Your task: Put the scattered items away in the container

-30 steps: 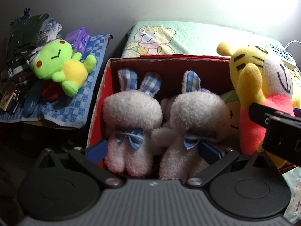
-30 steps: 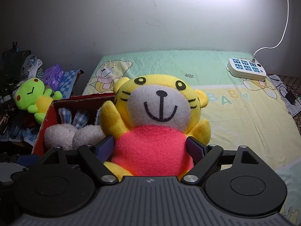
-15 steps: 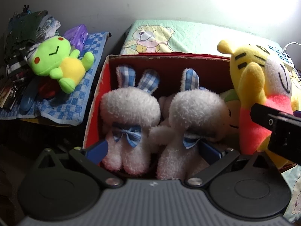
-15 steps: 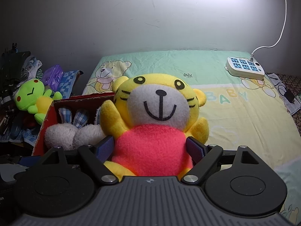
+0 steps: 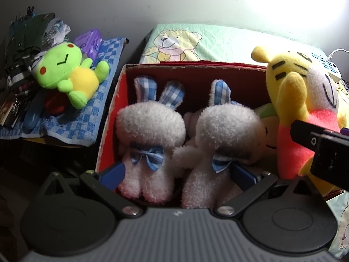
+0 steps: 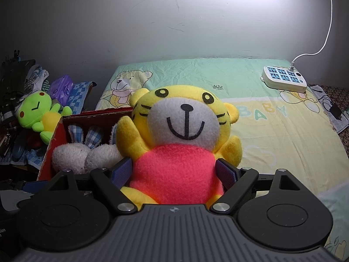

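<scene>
Bed sheet [image 6: 272, 135] | right fingers [image 6: 122, 170] clamp tiger plush [image 6: 174, 170] | left fingers [image 5: 112, 172] apart around bunnies [image 5: 150, 144]

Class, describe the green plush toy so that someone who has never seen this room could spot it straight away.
Start at the red cardboard box of toys beside the bed. Left of it a blue checked towel covers a cluttered stand, and the green frog plush lies on that towel, outside the box. Unlike the white bunnies and the yellow tiger, it is lime green with a yellow belly and red cheek dots.
</scene>
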A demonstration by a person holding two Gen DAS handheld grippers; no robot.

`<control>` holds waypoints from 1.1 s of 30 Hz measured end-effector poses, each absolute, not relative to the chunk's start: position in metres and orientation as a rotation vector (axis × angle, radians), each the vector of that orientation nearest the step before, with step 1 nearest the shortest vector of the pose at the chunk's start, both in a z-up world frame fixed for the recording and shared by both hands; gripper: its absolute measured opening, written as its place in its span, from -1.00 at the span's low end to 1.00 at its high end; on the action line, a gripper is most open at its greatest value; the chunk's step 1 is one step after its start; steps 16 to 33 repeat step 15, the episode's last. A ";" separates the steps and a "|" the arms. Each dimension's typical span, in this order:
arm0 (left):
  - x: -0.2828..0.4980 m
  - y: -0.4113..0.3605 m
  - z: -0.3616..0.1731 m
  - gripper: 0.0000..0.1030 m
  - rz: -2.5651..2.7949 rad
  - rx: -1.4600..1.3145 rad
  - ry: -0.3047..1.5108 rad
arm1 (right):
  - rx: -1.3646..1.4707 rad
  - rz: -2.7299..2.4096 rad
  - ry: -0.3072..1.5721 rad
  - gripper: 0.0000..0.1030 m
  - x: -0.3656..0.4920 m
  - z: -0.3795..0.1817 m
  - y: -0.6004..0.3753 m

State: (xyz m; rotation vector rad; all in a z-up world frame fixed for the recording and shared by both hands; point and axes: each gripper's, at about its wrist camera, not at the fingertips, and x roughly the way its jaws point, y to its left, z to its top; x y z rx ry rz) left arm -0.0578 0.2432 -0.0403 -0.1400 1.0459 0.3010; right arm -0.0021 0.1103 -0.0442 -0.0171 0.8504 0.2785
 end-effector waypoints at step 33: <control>-0.059 0.238 -0.040 0.99 0.308 -0.111 1.017 | -0.016 0.277 0.851 0.65 -0.002 -0.044 0.111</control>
